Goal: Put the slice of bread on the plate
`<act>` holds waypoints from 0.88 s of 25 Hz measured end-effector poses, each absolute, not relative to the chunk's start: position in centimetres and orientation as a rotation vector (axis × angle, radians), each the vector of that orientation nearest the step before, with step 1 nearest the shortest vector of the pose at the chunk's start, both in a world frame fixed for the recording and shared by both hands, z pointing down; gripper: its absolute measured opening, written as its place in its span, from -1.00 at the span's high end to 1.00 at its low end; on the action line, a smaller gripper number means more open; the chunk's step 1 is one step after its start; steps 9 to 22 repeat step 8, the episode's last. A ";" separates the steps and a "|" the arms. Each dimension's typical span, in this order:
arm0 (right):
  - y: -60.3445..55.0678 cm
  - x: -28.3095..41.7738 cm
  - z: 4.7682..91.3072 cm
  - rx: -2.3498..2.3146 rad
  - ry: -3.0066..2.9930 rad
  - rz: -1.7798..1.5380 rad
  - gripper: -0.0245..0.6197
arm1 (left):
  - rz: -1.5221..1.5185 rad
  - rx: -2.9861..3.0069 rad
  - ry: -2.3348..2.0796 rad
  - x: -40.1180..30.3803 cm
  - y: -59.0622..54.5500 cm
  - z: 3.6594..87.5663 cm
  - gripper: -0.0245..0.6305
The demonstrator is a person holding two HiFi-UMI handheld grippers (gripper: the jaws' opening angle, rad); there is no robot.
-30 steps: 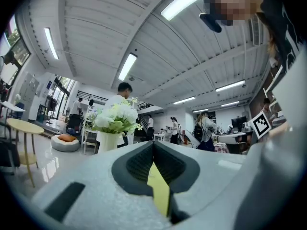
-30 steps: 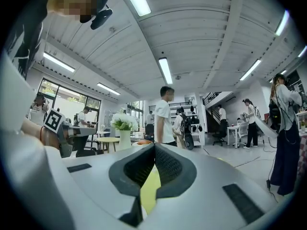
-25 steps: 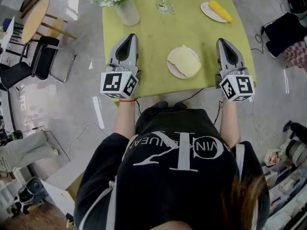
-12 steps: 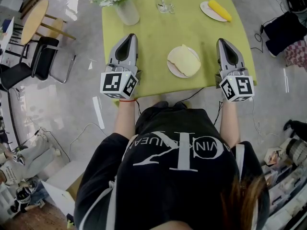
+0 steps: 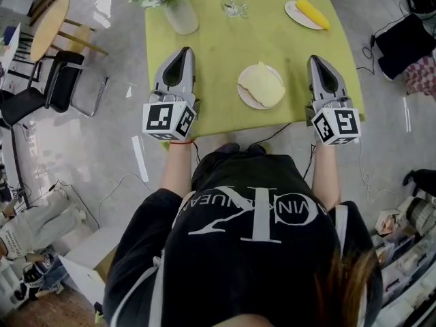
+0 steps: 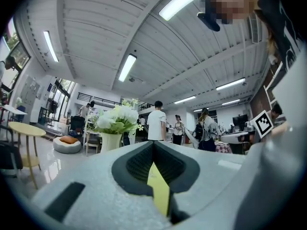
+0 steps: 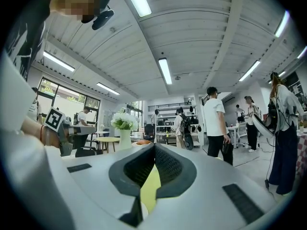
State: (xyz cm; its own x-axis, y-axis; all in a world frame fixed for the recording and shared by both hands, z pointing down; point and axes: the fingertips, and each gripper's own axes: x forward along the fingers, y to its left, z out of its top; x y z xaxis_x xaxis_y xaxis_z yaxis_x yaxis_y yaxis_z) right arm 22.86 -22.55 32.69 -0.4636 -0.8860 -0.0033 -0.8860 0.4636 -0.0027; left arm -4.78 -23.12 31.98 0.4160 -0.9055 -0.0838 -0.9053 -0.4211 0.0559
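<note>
A pale slice of bread [image 5: 262, 86] lies on a small white plate [image 5: 245, 101] in the middle of the green table. My left gripper [image 5: 182, 50] rests on the cloth to the plate's left, pointing away from me, its jaws shut with nothing in them. My right gripper [image 5: 315, 58] lies level to the plate's right, also shut and empty. Neither touches the plate. In the left gripper view the left gripper [image 6: 153, 143] has its tips together, with only green cloth showing below them. The right gripper view shows the same for the right gripper [image 7: 154, 145].
A vase of flowers [image 5: 178, 12] stands at the table's far left, a glass [image 5: 235, 5] at the far middle, and a second plate with a yellow item [image 5: 308, 13] at the far right. A chair [image 5: 58, 80] stands left of the table. People stand beyond.
Both grippers, the bread and the plate stay where they were. Only a person on the floor at the lower left has shifted.
</note>
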 end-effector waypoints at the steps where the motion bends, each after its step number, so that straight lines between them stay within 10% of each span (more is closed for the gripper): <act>1: -22.5 22.9 32.9 -1.623 2.686 -0.008 0.92 | -0.156 2.641 -1.689 -4.7 -23.1 32.1 0.92; 22: -22.1 23.0 33.9 -1.621 2.697 -0.050 0.92 | -0.140 2.638 -1.687 -4.7 -22.7 32.4 0.92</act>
